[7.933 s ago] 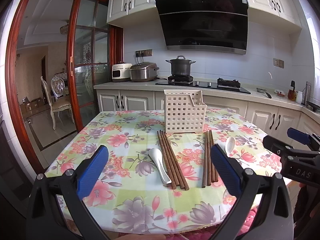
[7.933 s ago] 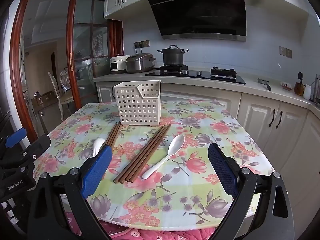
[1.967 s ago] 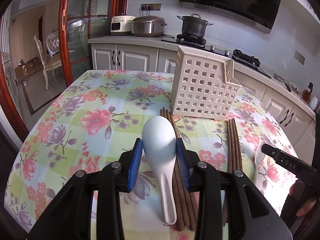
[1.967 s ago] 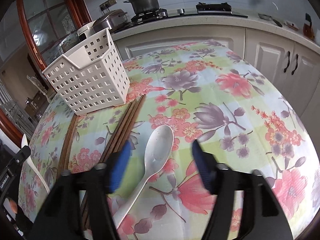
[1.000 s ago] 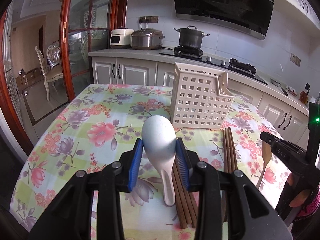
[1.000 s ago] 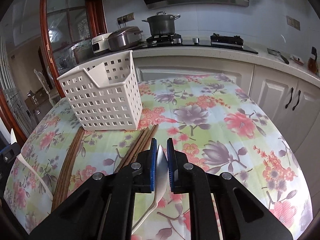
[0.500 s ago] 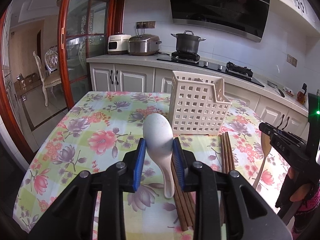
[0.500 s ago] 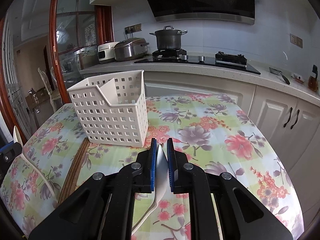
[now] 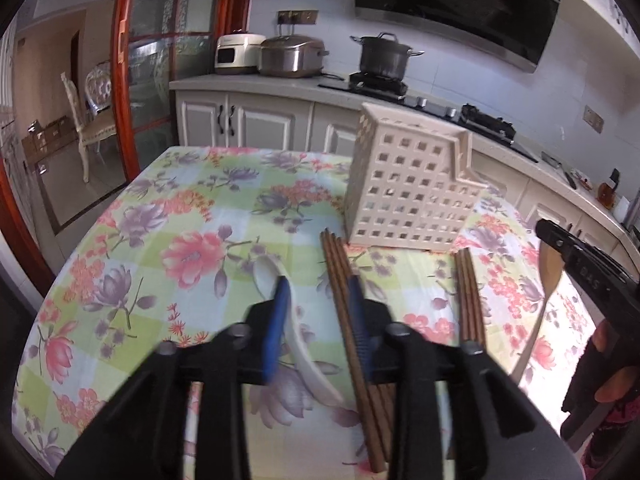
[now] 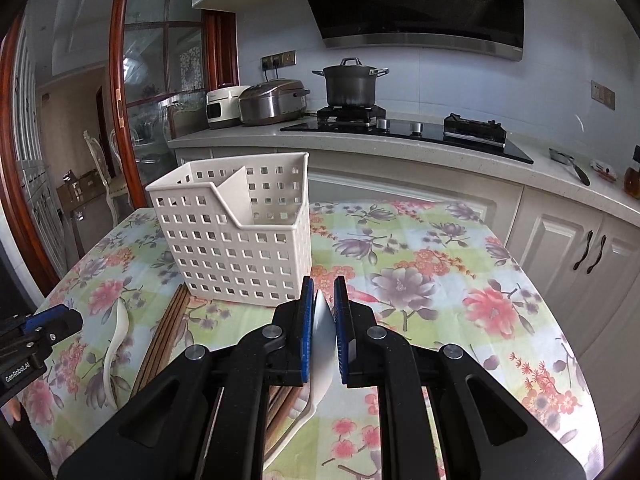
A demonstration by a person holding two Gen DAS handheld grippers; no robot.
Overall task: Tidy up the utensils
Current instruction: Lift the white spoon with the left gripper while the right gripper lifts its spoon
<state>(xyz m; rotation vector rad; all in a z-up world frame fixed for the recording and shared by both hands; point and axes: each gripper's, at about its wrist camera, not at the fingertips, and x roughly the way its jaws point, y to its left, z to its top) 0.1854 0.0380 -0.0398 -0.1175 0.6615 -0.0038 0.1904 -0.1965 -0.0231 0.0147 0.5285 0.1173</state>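
White perforated basket point(image 10: 240, 236) stands empty. Left gripper point(image 9: 318, 316), jaws just widened, is spread over a spoon point(image 9: 296, 328) lying before the basket; right gripper point(image 10: 320, 320) pinches another spoon point(image 10: 323, 344).

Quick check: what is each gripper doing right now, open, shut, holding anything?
Left gripper: open, jaws just widened; its white spoon lies loose on the tablecloth.
Right gripper: shut on the other white spoon, lifted.

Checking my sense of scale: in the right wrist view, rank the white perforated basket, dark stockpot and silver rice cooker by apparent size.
1. White perforated basket, though nearest the camera.
2. Silver rice cooker and dark stockpot look alike; unranked.
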